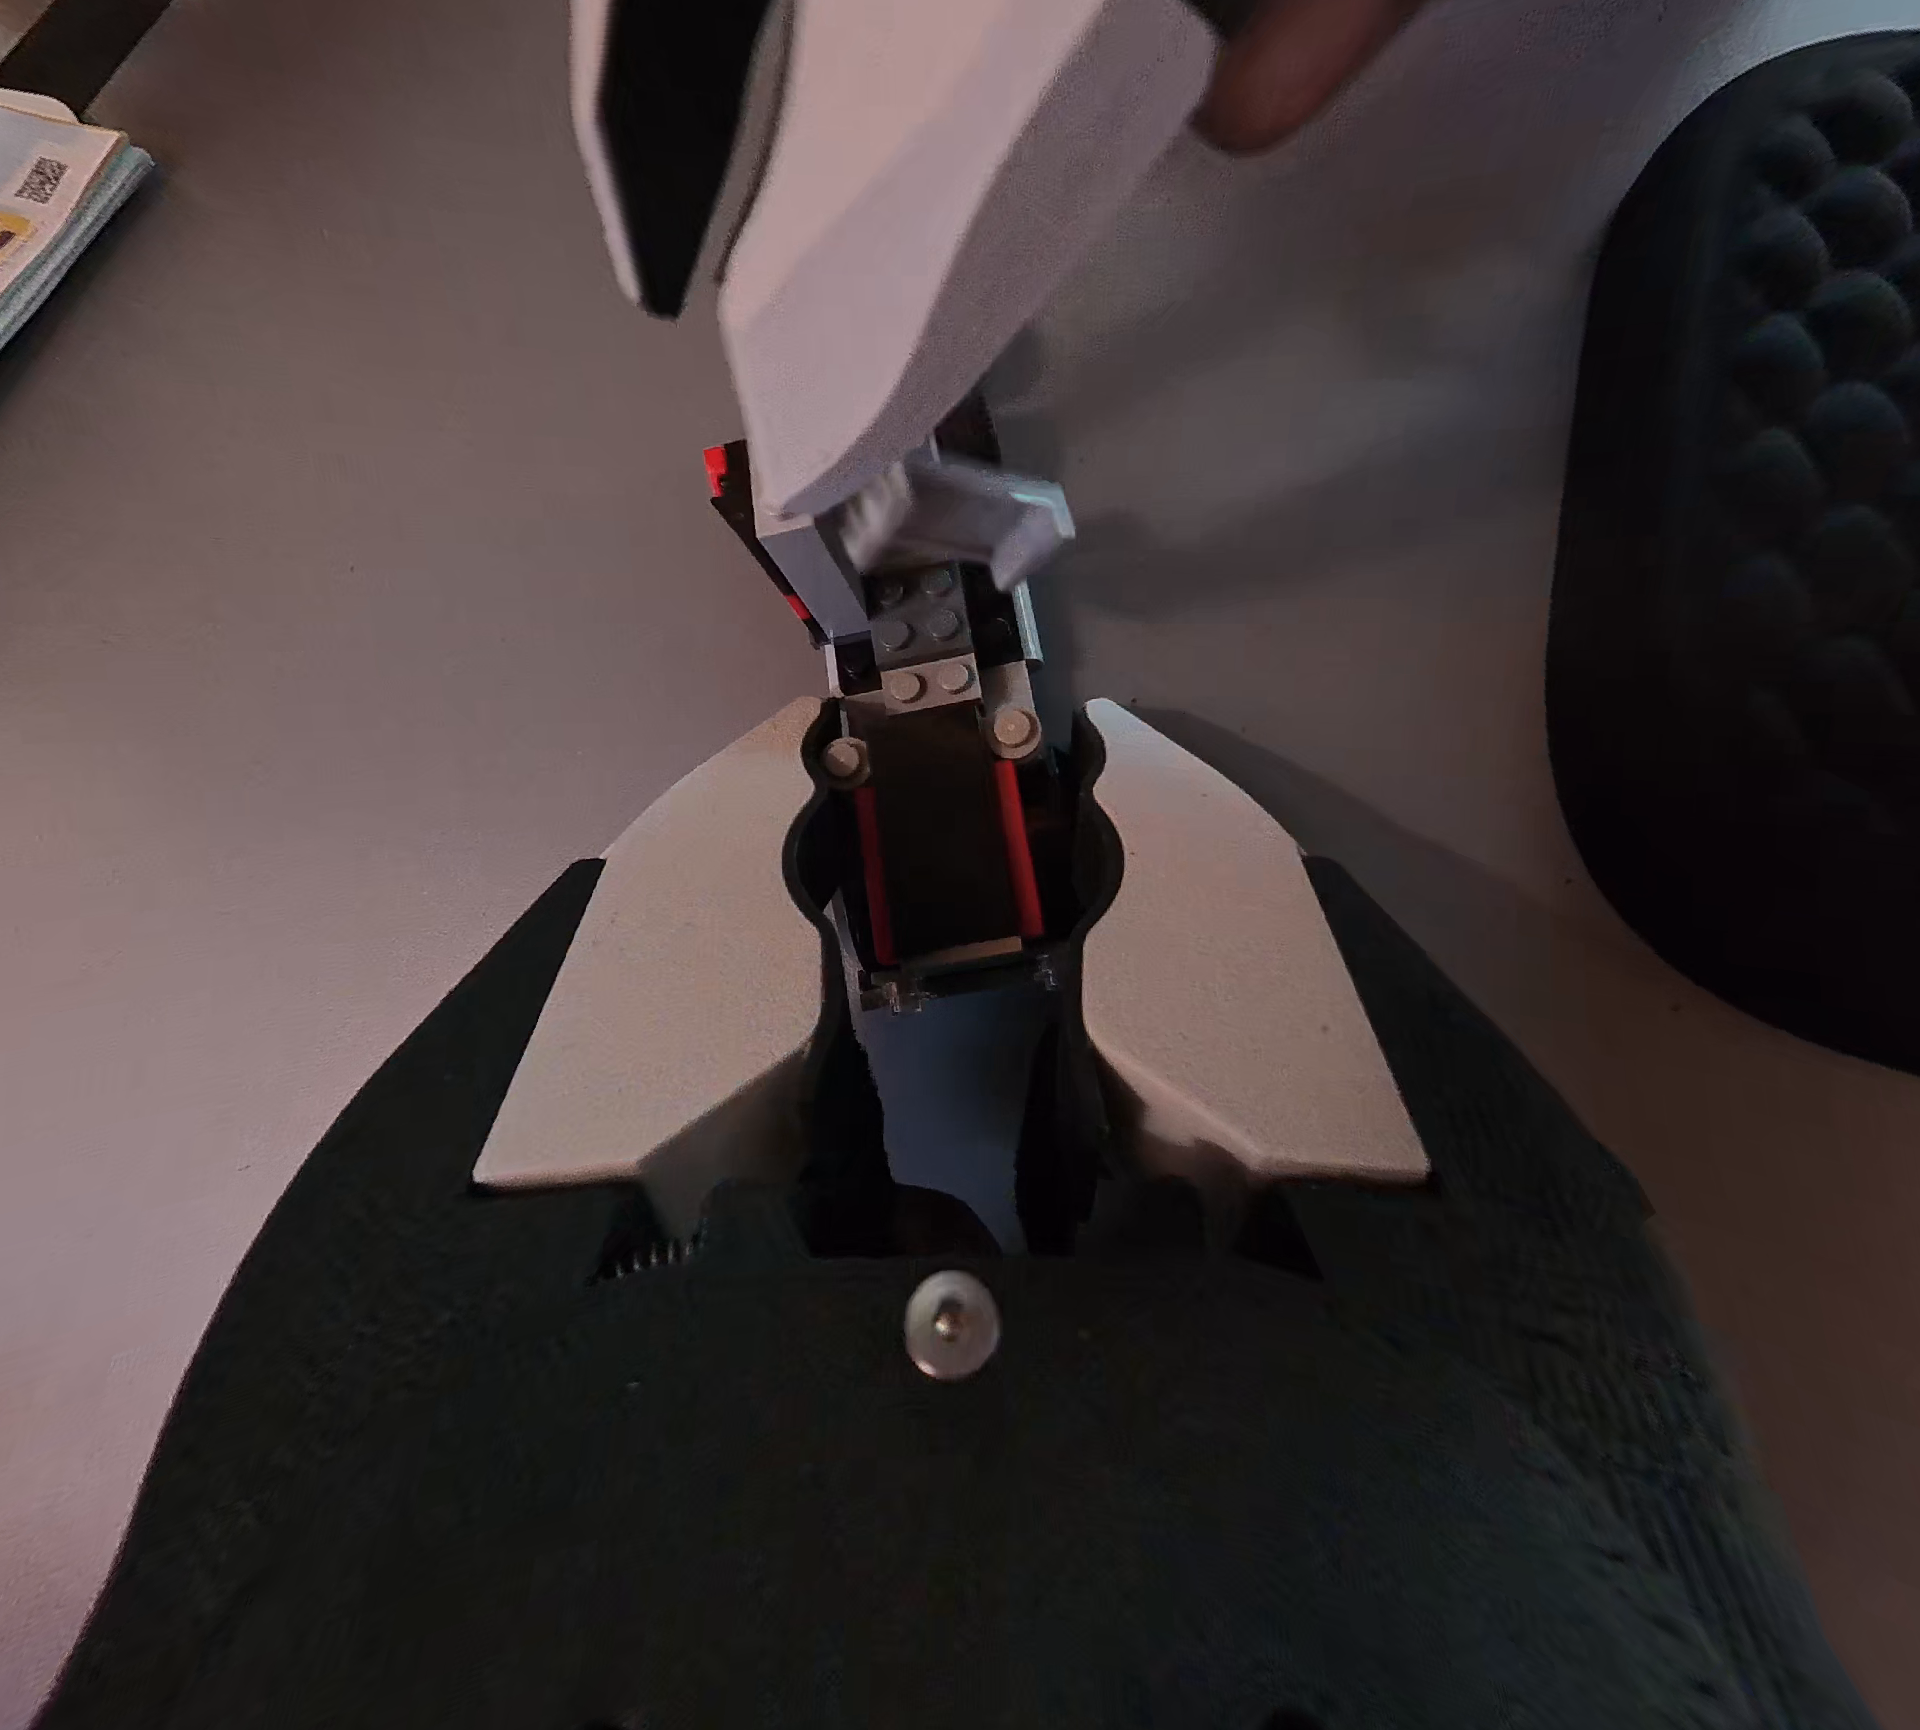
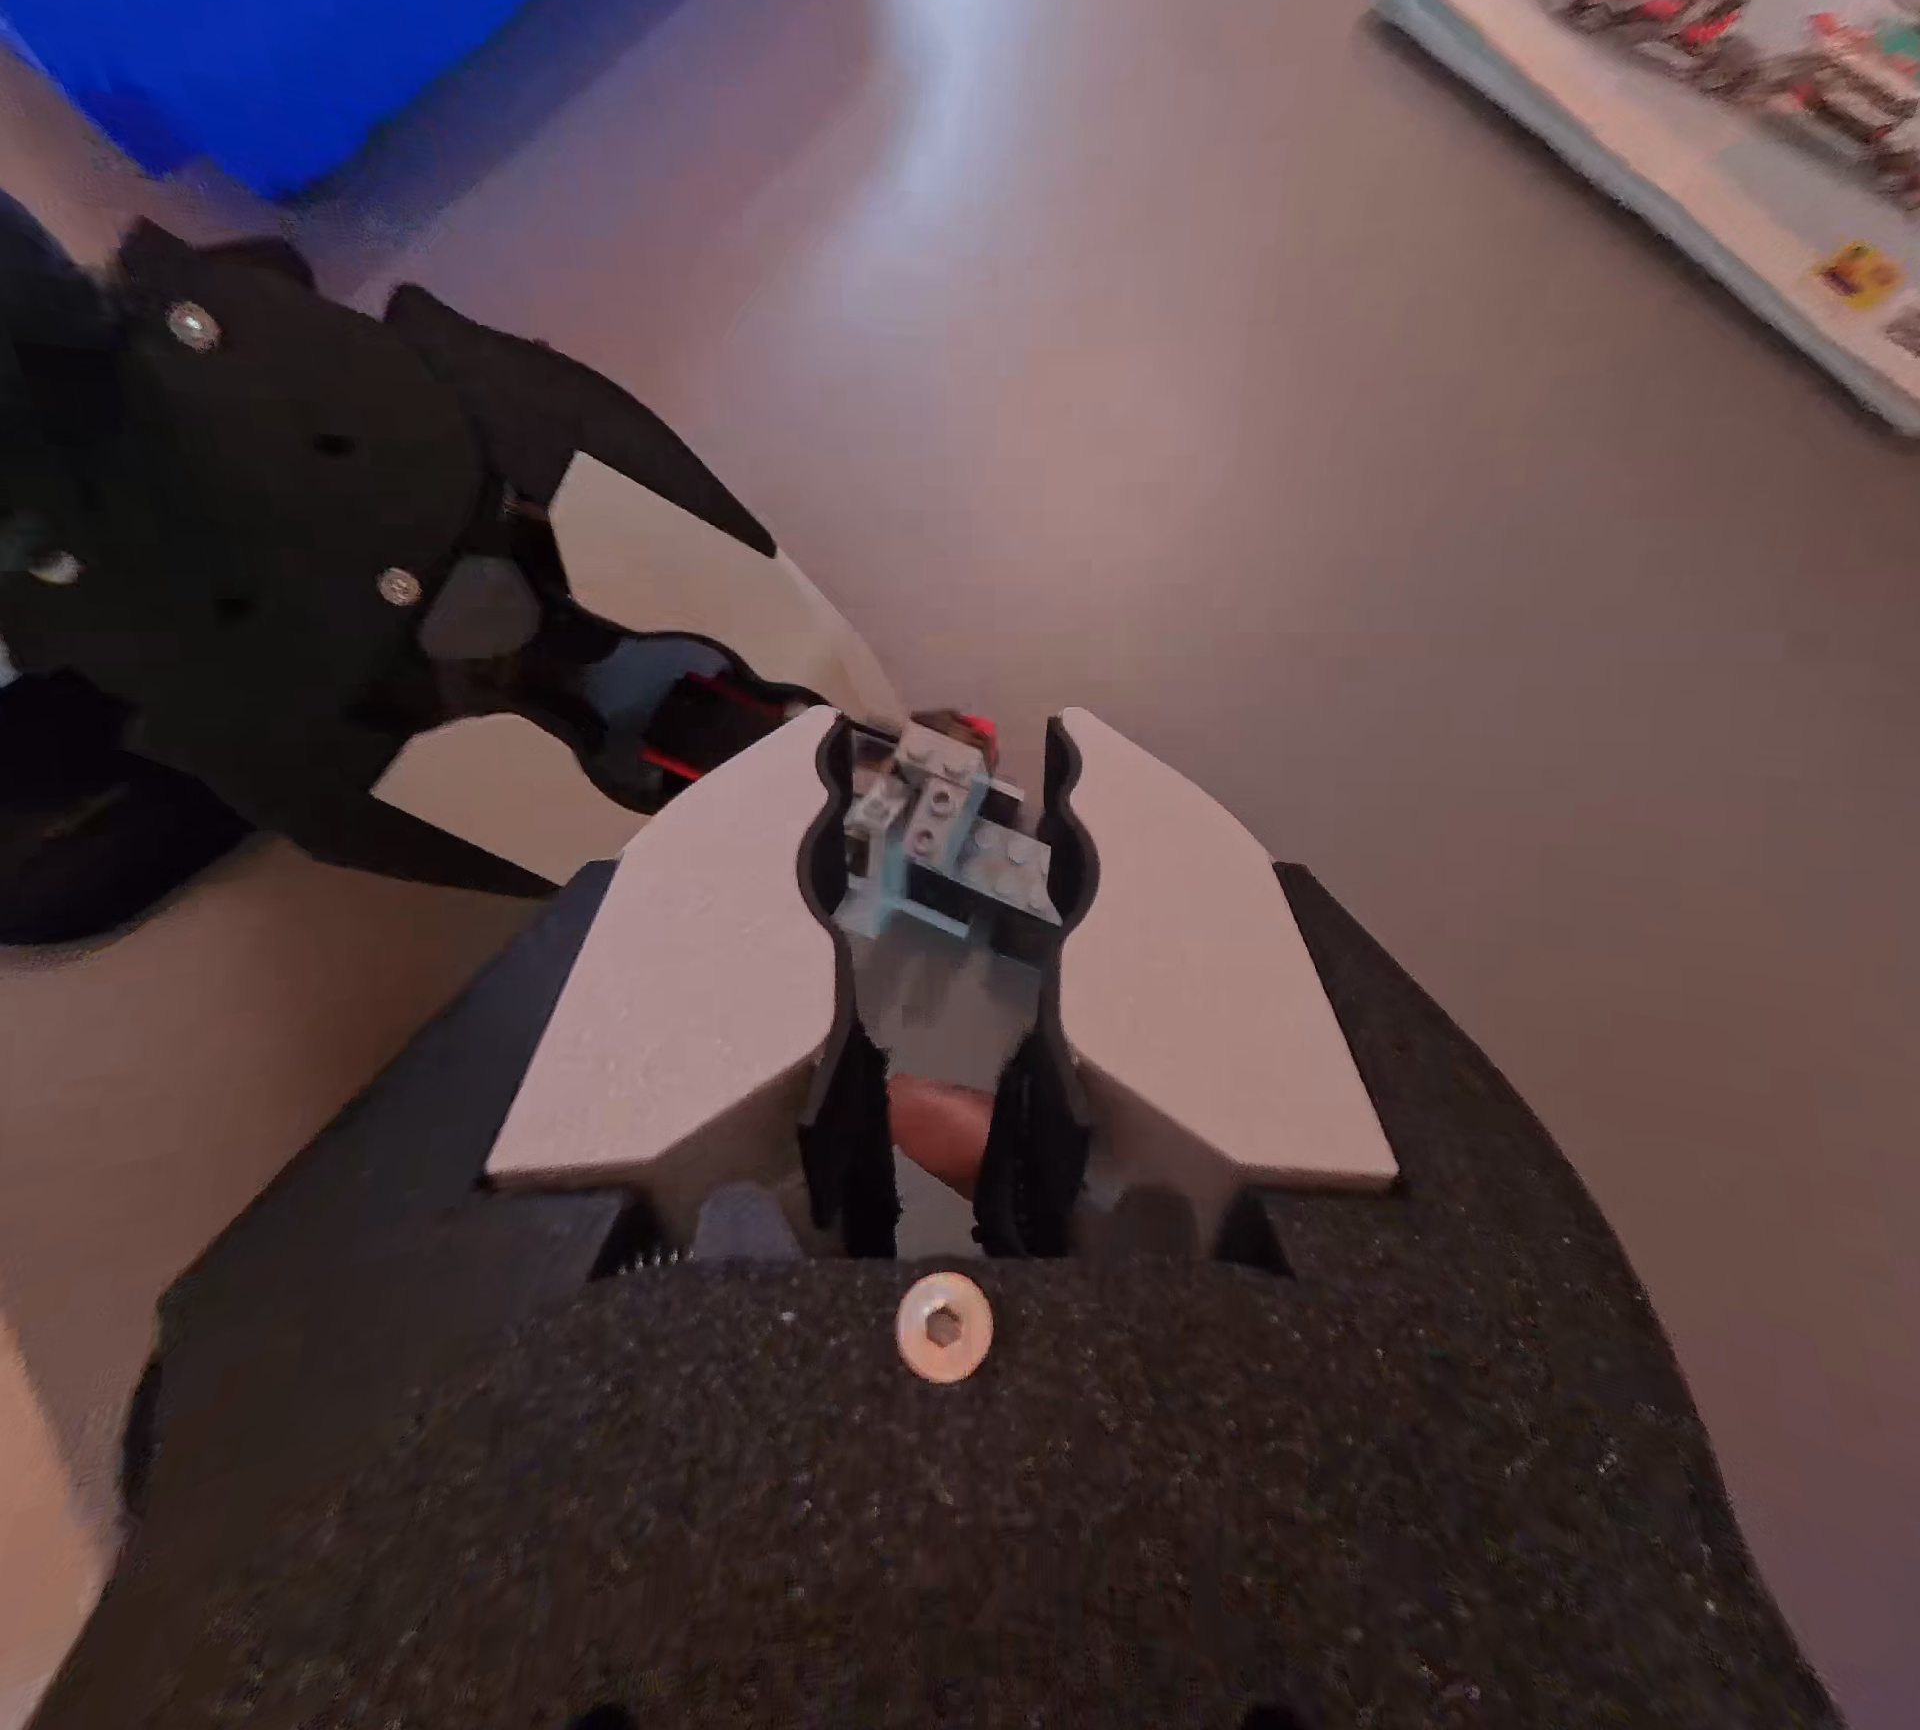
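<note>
Left gripper (image 1: 951,745): clamped on brick model (image 1: 940,849), above table (image 1: 364,641) | Right gripper (image 2: 945,745): parted around model's grey end, pad contact unclear | Booklet (image 2: 1662,122) nearby.

Dim, purplish light, a pale glare streak on the table (image 2: 935,70), motion blur, bowed wide-angle edges.
</note>
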Demonstrator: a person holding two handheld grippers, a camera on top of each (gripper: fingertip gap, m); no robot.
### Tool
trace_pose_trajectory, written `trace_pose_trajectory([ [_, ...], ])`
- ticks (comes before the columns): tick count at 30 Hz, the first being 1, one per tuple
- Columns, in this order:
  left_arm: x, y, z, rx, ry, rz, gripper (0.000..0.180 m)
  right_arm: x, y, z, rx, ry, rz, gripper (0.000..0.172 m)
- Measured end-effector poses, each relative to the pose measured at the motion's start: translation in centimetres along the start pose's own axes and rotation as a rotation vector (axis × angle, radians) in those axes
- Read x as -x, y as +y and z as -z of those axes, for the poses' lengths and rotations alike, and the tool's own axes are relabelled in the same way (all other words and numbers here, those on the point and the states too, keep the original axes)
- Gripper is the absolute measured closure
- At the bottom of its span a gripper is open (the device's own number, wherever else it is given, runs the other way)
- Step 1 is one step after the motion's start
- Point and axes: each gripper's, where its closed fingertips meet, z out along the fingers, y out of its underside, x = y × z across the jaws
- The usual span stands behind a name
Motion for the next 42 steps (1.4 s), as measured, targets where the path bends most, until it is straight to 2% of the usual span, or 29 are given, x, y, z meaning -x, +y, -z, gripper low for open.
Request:
trace_pose_trajectory([
  [2,0.0,0.0,0.0,0.000,-0.001,-0.001,0.138,0.4,-0.2,-0.4,0.096,-0.043,0.015,0.137],
  [7,0.0,0.0,0.0,-0.001,0.004,0.004,0.138,-0.5,0.6,-0.6,0.286,0.031,0.087,0.141],
  [11,0.0,0.0,0.1,-0.001,-0.001,0.000,0.138,-0.9,1.4,1.4,0.232,0.174,0.129,0.142],
  [13,0.0,0.0,0.1,-0.001,-0.004,-0.002,0.138,0.7,3.4,2.6,0.223,0.129,0.156,0.142],
  [15,0.0,0.0,0.1,0.000,-0.004,-0.001,0.138,2.9,6.4,3.7,0.270,0.018,0.187,0.146],
  [17,0.0,0.0,0.1,0.001,-0.007,-0.004,0.138,4.0,8.8,4.3,0.305,-0.025,0.250,0.149],
  [19,0.0,0.0,0.1,0.001,-0.006,-0.004,0.138,4.2,9.7,3.9,0.296,-0.015,0.296,0.149],
  [21,-0.1,0.1,0.1,0.001,0.007,-0.002,0.135,5.3,10.3,3.0,0.269,-0.084,0.311,0.153],
  [23,-0.4,0.1,0.2,0.001,0.035,-0.004,0.128,5.2,11.1,2.0,0.282,-0.106,0.308,0.163],
  [25,-0.3,-0.2,0.6,-0.012,0.031,-0.005,0.119,4.9,9.8,1.5,0.164,-0.113,0.303,0.167],
  [27,0.4,-1.7,1.9,-0.094,-0.013,-0.029,0.118,5.0,6.8,2.0,-0.076,-0.152,0.249,0.169],
  [29,0.5,-4.4,3.9,-0.268,-0.016,-0.027,0.120,5.0,2.9,3.7,-0.397,-0.215,0.137,0.170],
  [31,0.2,-7.1,6.4,-0.479,0.040,0.021,0.127,4.8,-0.5,6.6,-0.726,-0.349,-0.057,0.172],
  [33,-0.8,-9.0,8.5,-0.659,0.143,0.046,0.134,4.6,-1.6,8.6,-0.872,-0.529,-0.228,0.172],
  [34,-1.1,-9.1,8.8,-0.674,0.170,0.034,0.136,4.4,-1.4,9.0,-0.883,-0.565,-0.251,0.172],
  [35,-1.2,-8.6,8.4,-0.635,0.170,0.001,0.136,4.4,-1.0,8.9,-0.862,-0.561,-0.232,0.172],
  [37,-1.2,-7.0,7.3,-0.510,0.149,-0.113,0.136,5.3,0.6,7.8,-0.727,-0.511,-0.111,0.166],
  [39,-1.7,-5.8,6.5,-0.439,0.174,-0.180,0.137,5.9,2.4,5.8,-0.549,-0.386,0.066,0.149],
  [42,-2.8,-4.8,6.0,-0.387,0.252,-0.204,0.143,6.4,5.1,2.6,-0.310,-0.215,0.349,0.145],
])
